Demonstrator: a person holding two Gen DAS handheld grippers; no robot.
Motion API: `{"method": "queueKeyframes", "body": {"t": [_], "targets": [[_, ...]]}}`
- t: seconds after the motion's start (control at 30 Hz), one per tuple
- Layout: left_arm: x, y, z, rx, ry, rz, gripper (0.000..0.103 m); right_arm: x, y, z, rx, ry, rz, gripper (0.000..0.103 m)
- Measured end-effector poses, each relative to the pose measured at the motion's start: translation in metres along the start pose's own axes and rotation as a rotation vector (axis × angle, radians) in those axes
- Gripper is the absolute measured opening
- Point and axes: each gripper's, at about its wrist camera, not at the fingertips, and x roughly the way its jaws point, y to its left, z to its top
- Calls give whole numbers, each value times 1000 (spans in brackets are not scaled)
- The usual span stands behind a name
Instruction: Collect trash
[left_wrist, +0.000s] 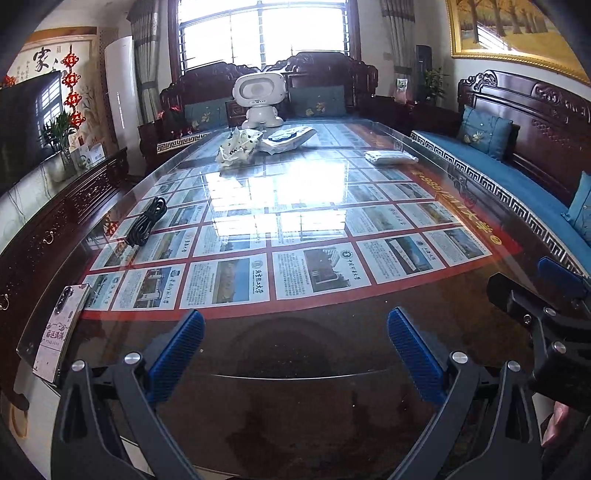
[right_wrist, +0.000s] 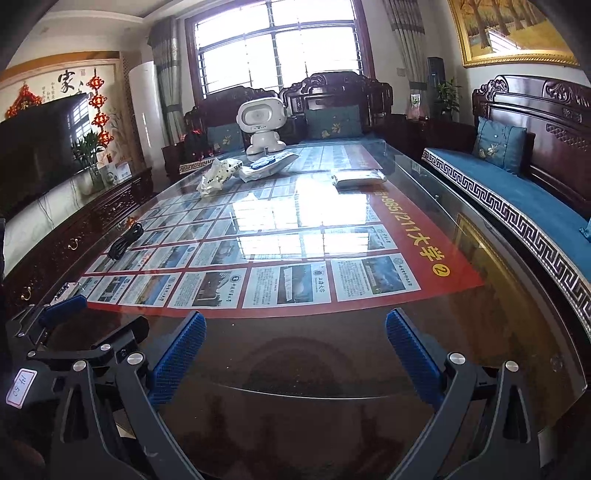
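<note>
On the far end of the glass-topped table (left_wrist: 295, 354) lie a crumpled white wrapper (left_wrist: 238, 147), a flat white-and-blue bag (left_wrist: 288, 137) and a folded white packet (left_wrist: 389, 157). They also show in the right wrist view: the wrapper (right_wrist: 218, 175), the bag (right_wrist: 267, 166) and the packet (right_wrist: 360, 177). My left gripper (left_wrist: 295, 332) is open and empty above the table's near edge. My right gripper (right_wrist: 295, 332) is open and empty beside it, to its right. Both are far from the trash.
A white toy robot (left_wrist: 260, 99) stands behind the trash. A coiled black cable (left_wrist: 146, 221) and a phone (left_wrist: 61, 328) lie at the table's left side. A dark cabinet with a TV (left_wrist: 26, 125) runs along the left, a blue-cushioned bench (left_wrist: 517, 192) along the right.
</note>
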Motion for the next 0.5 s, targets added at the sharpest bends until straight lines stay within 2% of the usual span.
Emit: {"method": "queueKeyframes", "body": {"t": [0.3,0.5], "targets": [[-3,6,3,-18,-23,18,99,-5,10,-2,-47,-12,0,95],[-3,16,2,-47,-19,-40,99,-2,12,-3,-60,-2,-4,95]]}}
